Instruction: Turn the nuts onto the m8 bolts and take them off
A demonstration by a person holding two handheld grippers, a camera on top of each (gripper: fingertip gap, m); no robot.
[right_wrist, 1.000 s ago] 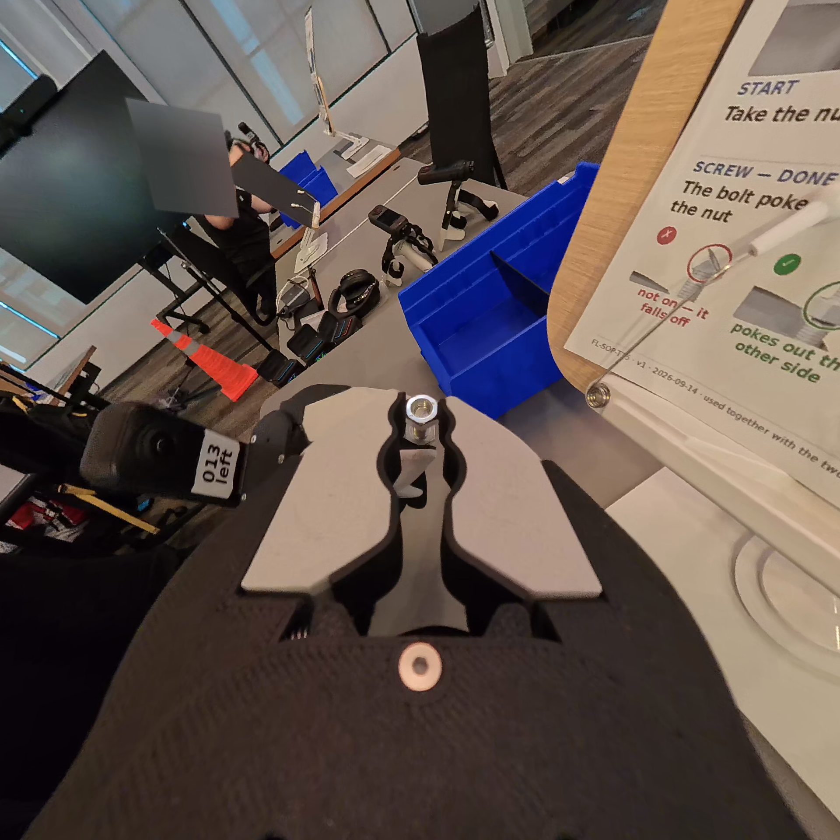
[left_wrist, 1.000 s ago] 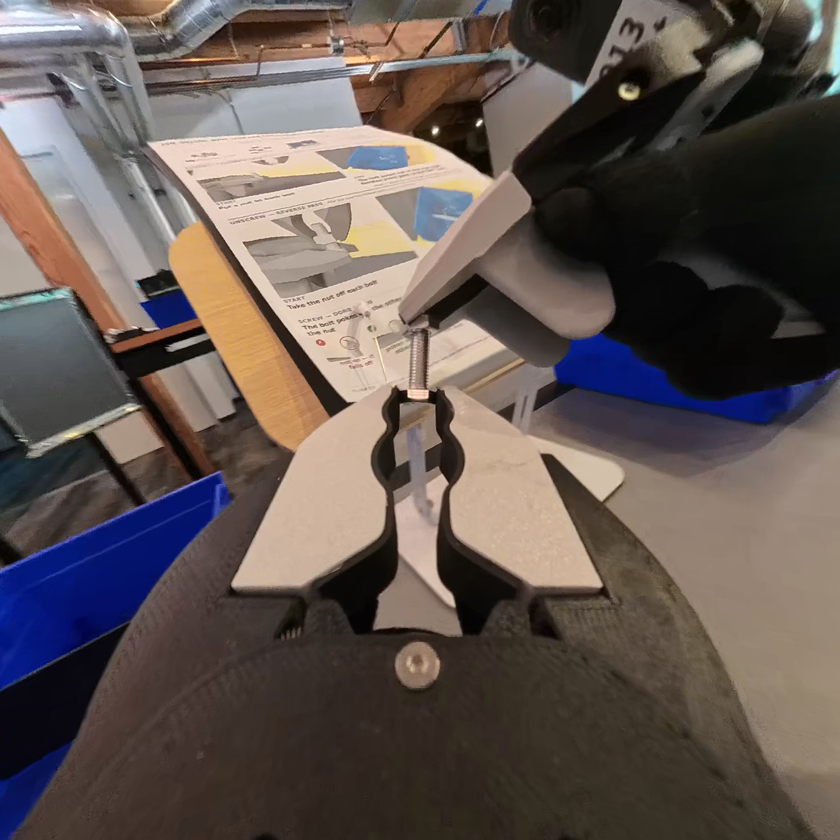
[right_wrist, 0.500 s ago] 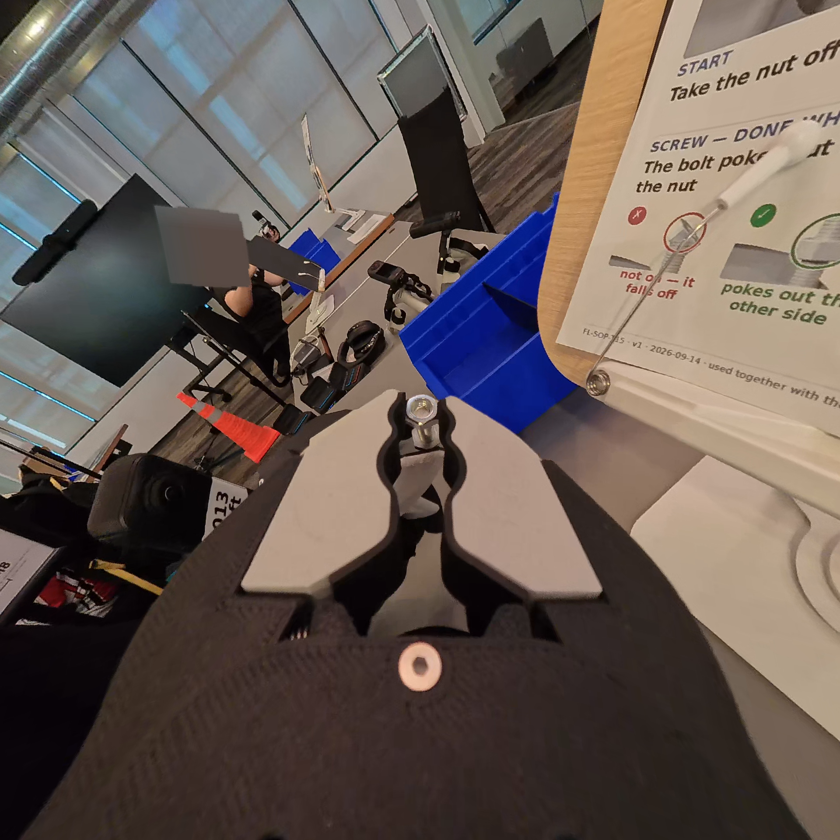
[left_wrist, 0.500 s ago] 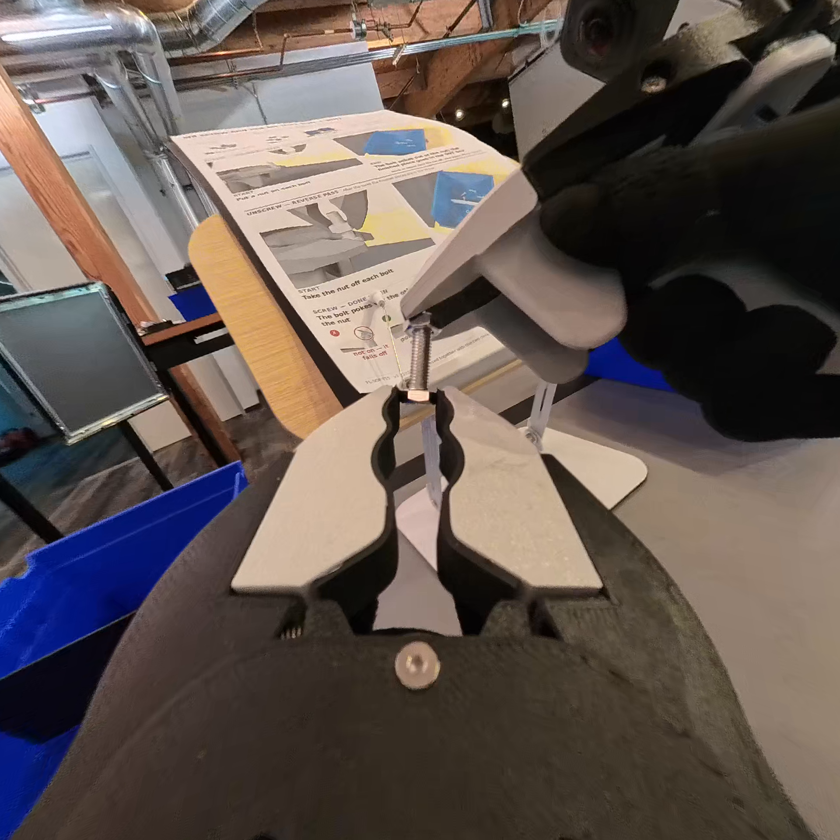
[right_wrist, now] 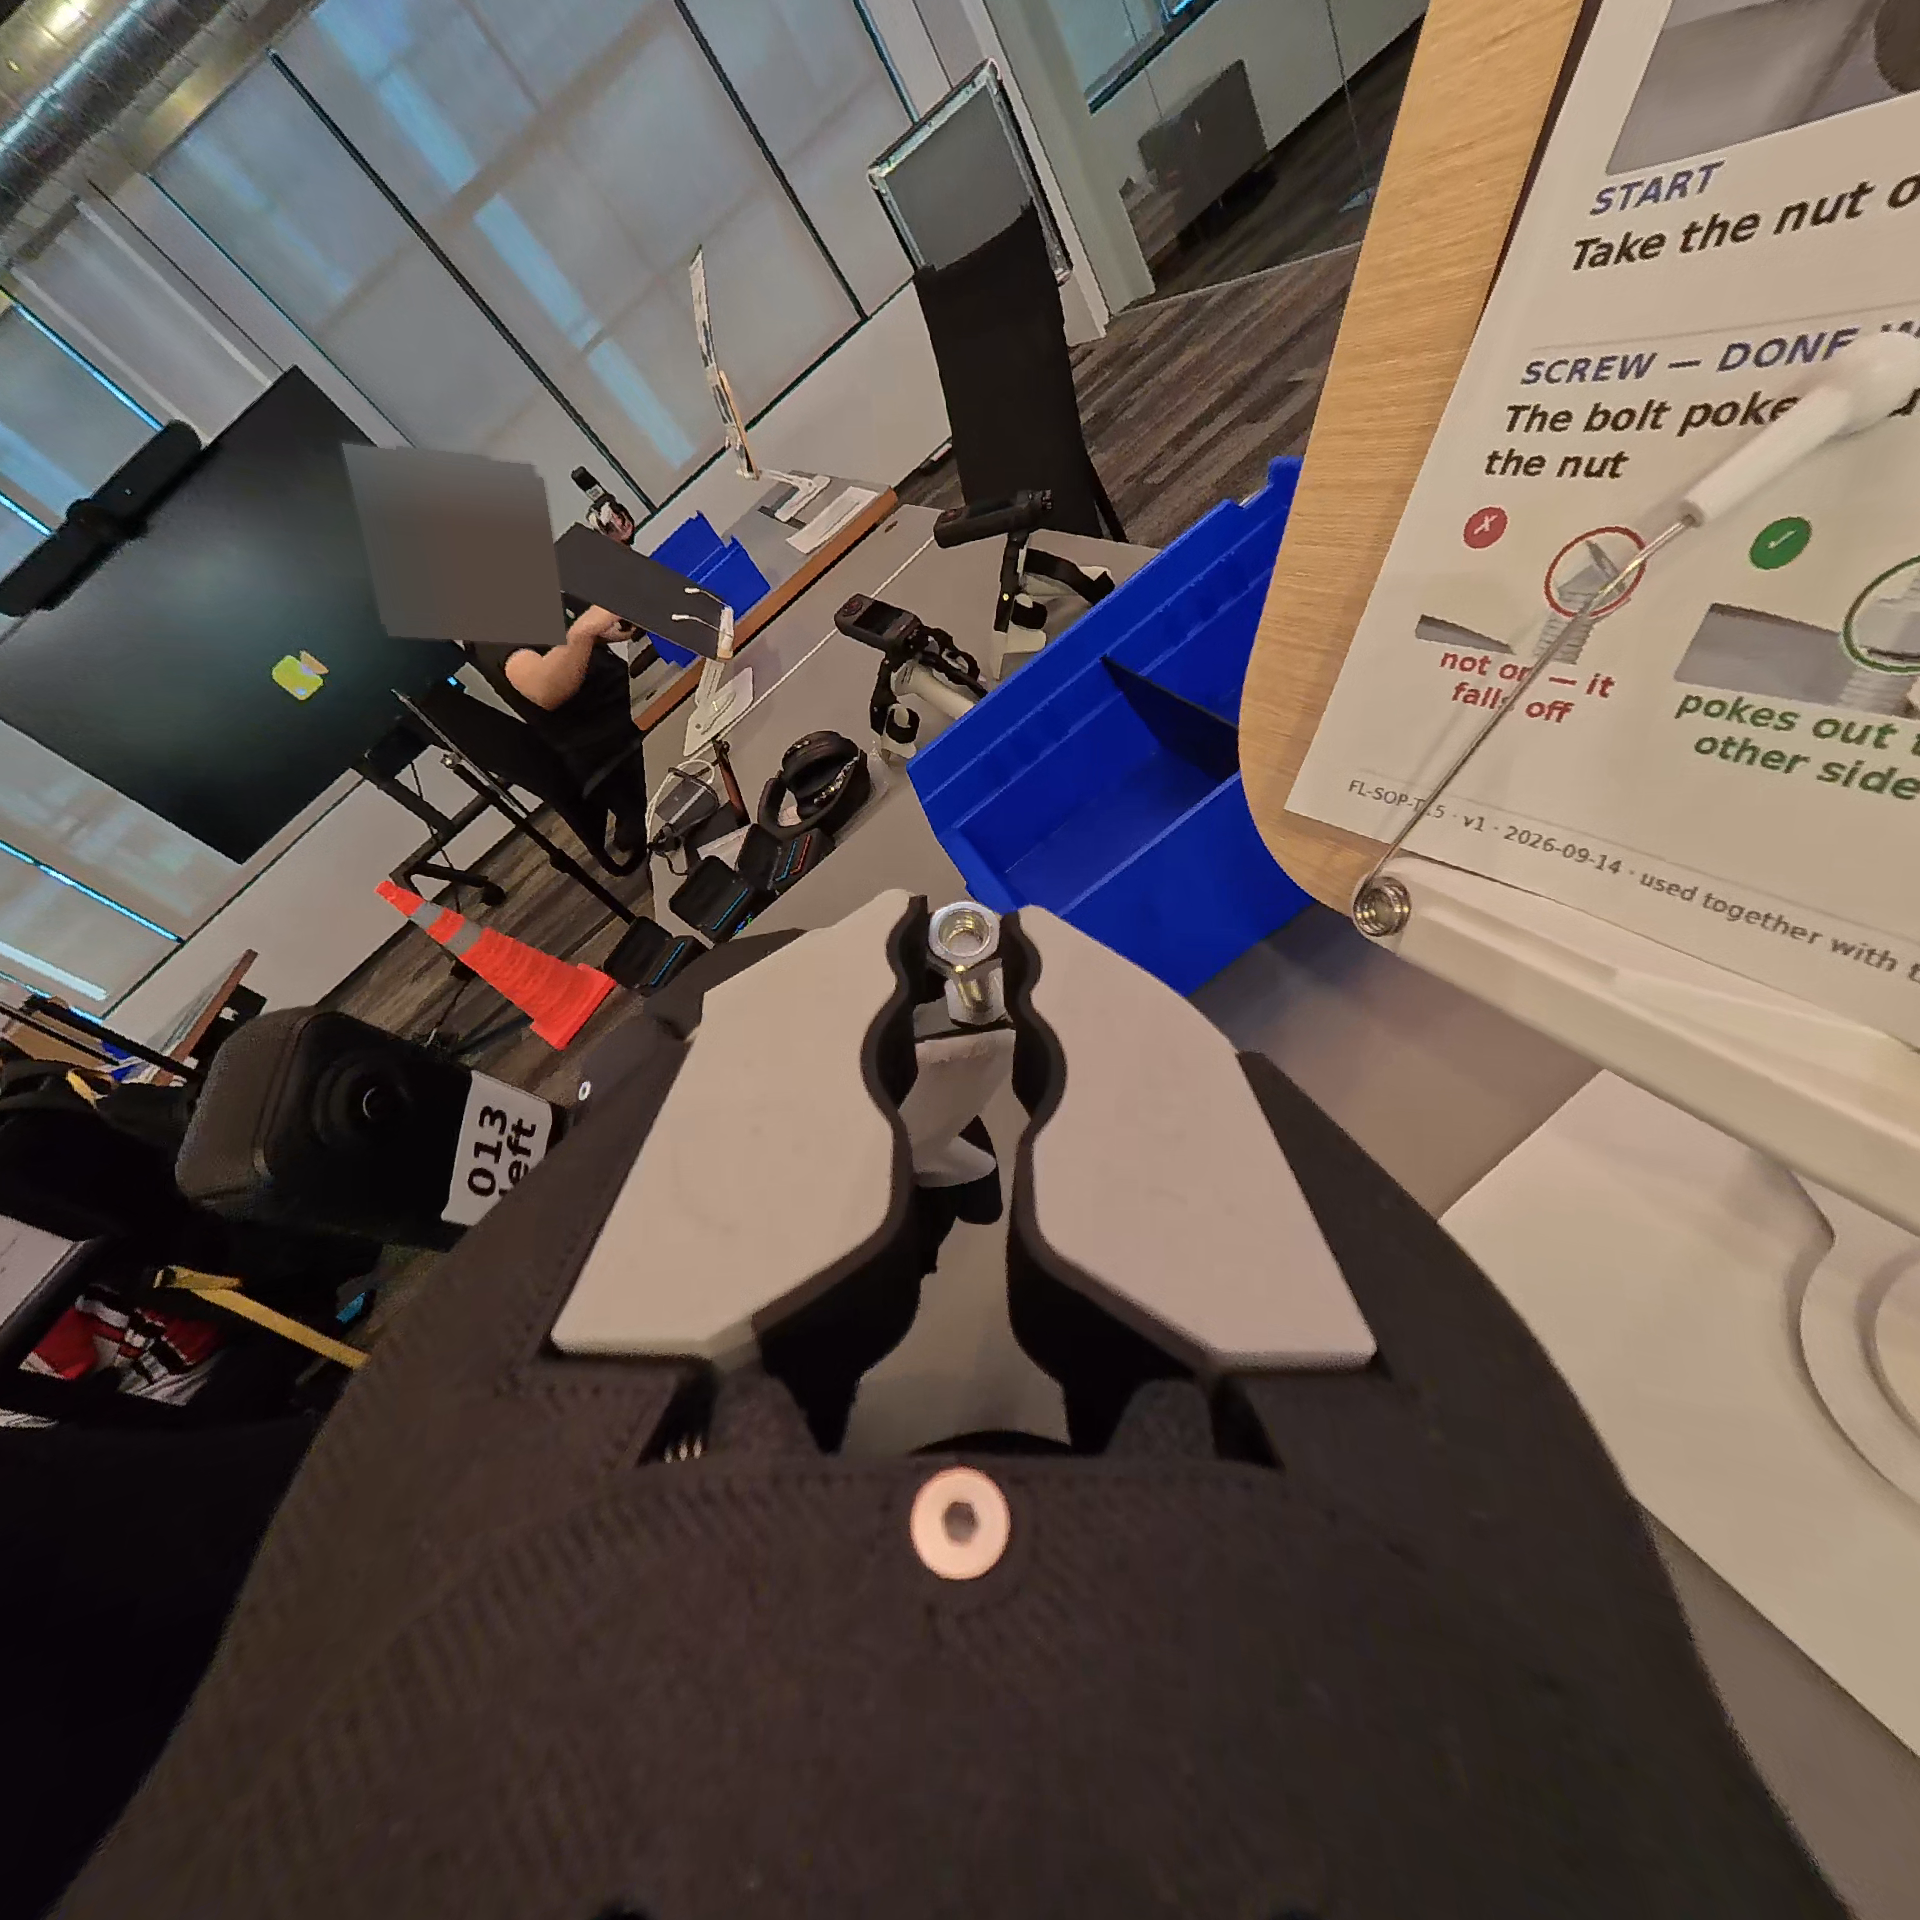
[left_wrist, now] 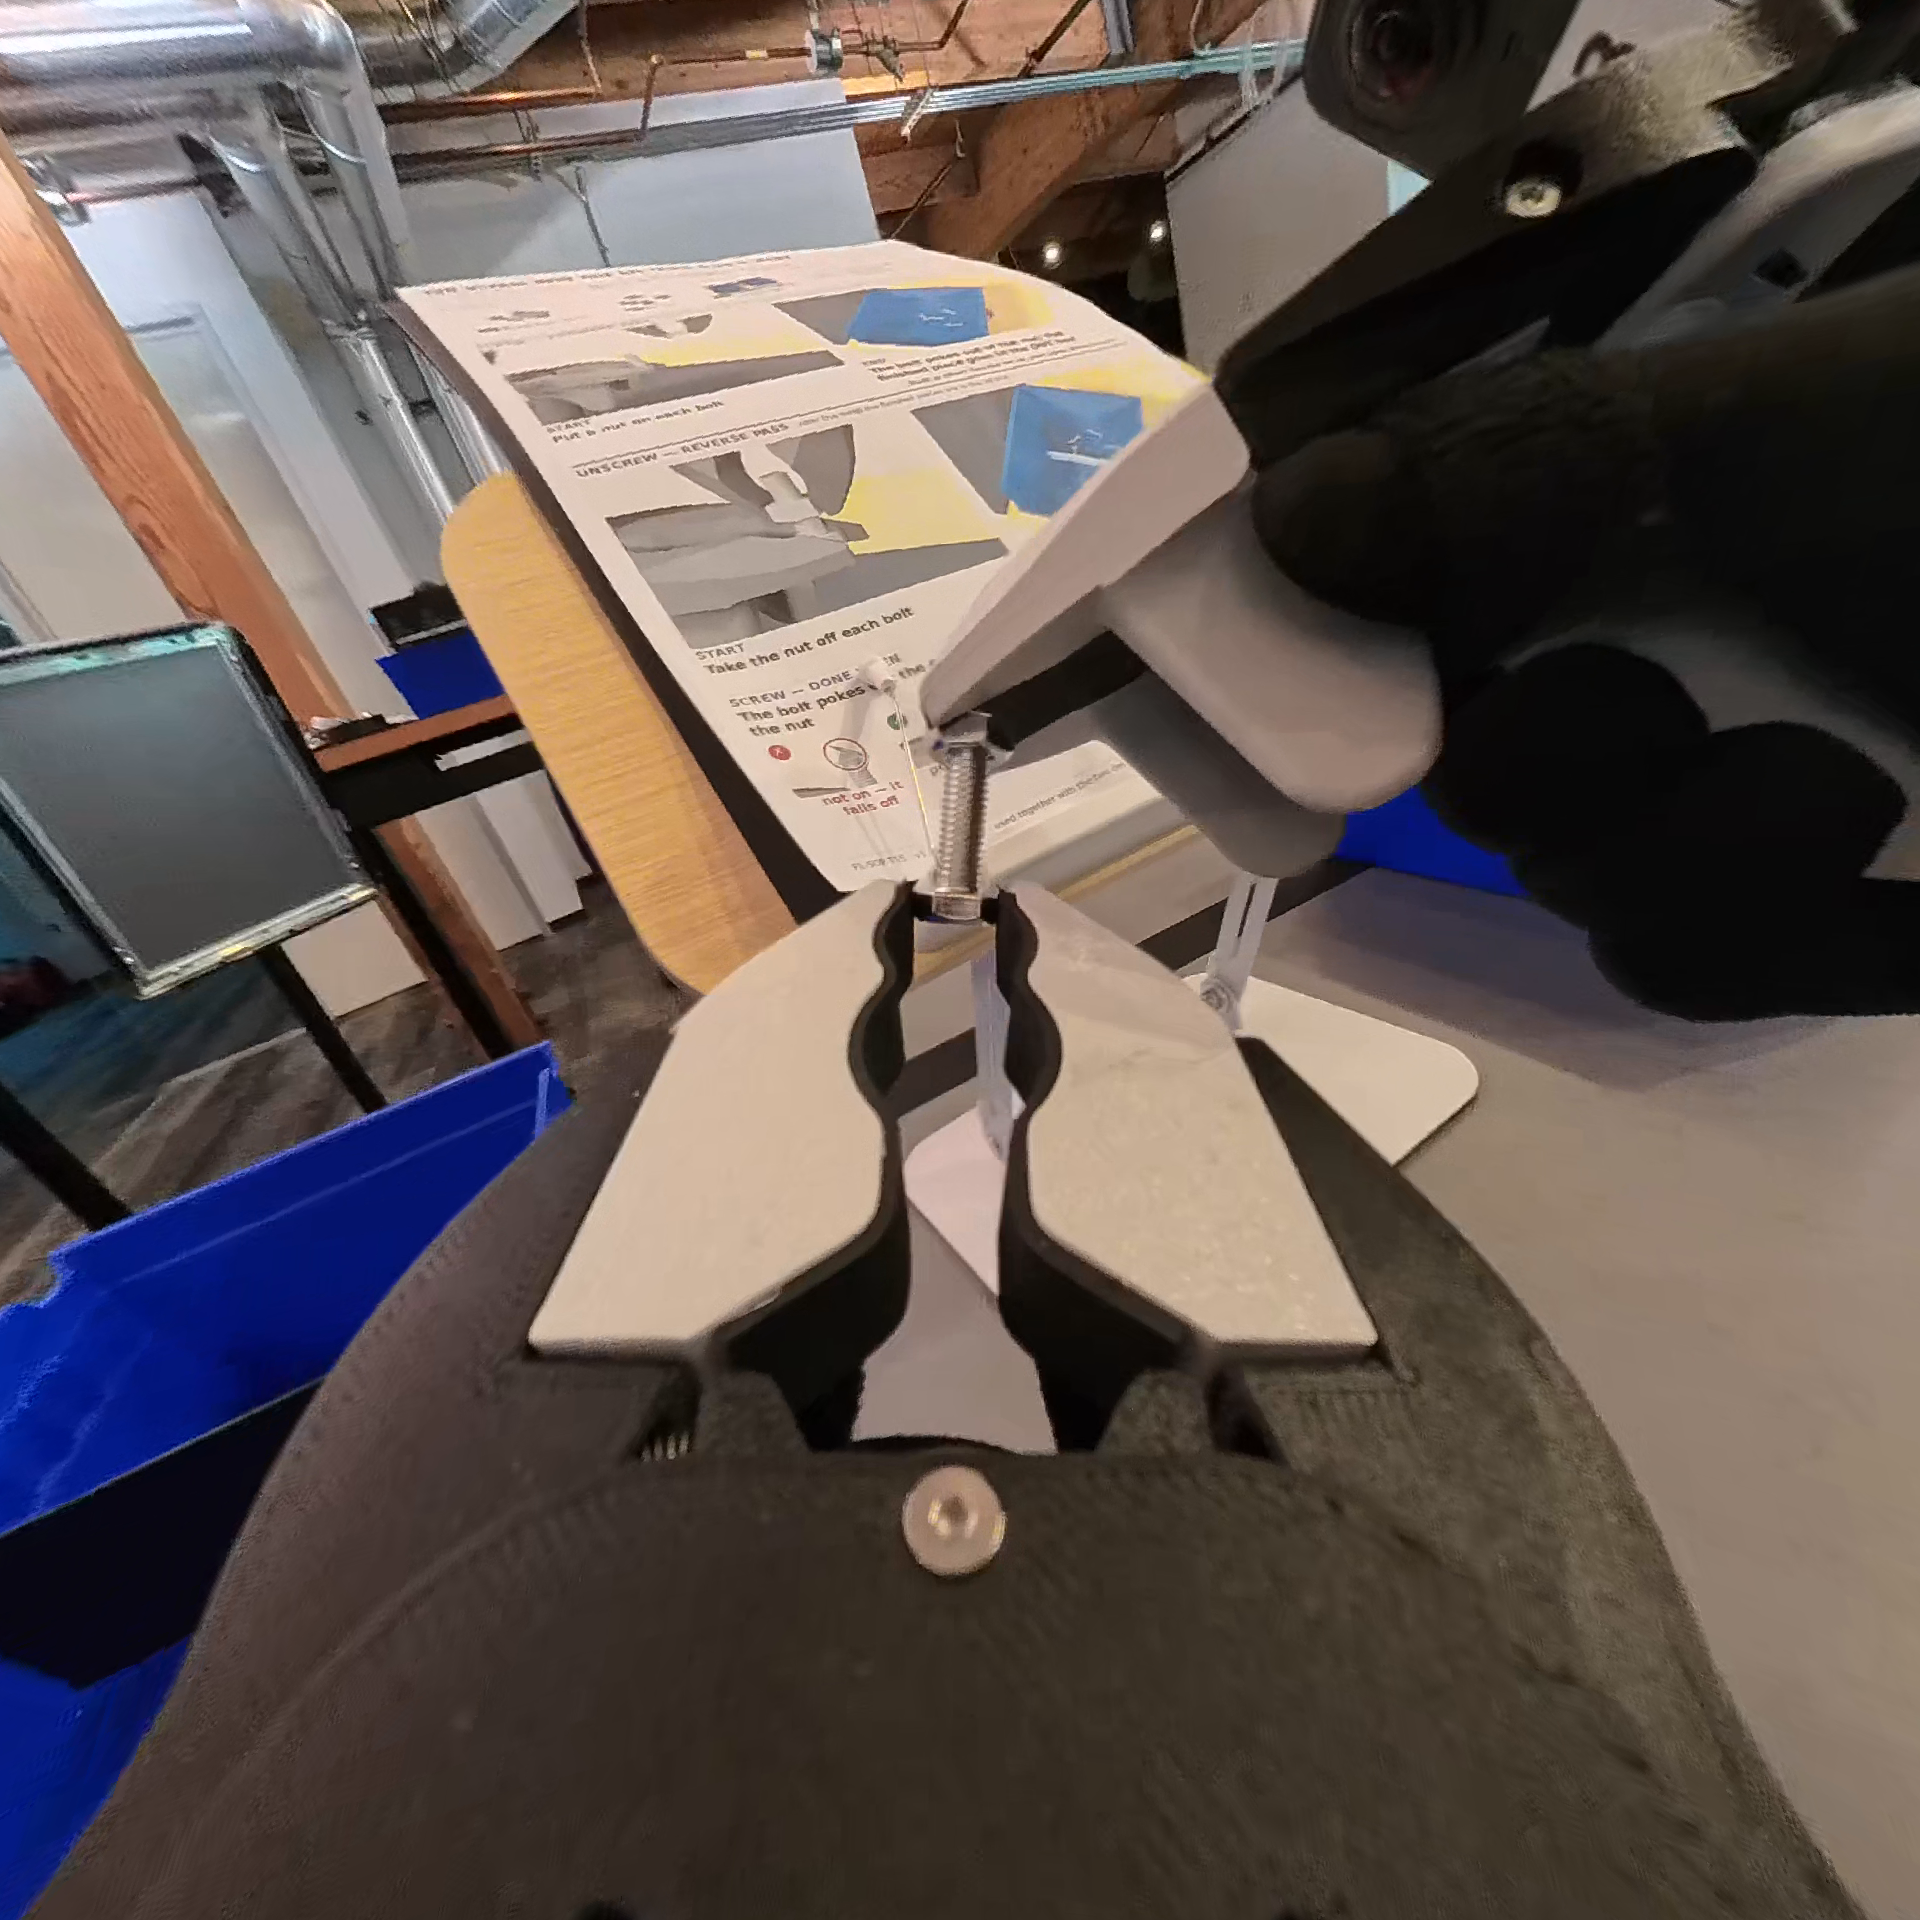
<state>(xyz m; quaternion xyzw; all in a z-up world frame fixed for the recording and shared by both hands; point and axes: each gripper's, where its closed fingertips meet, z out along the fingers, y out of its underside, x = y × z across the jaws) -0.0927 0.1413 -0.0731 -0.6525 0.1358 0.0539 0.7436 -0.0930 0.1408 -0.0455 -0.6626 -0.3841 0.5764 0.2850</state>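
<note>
The left gripper (left_wrist: 957, 910) clamps the bolt (left_wrist: 962, 821) by its head. The right gripper (right_wrist: 962, 940) pinches the nut (right_wrist: 963, 931) at the bolt's tip. A printed instruction sheet (left_wrist: 790, 540) stands behind.

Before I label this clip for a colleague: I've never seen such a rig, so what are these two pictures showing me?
No robot: a person holds two pincer tools, each with a camera looking along its fingers. In the left tool's view, the left gripper pinches the head of a silver bolt. The right gripper, held by a black-gloved hand, meets the bolt's top. The right tool's own view shows its fingers shut on a silver nut, sitting on the bolt's end. On the grey table stand an instruction sheet and a blue bin.
</note>
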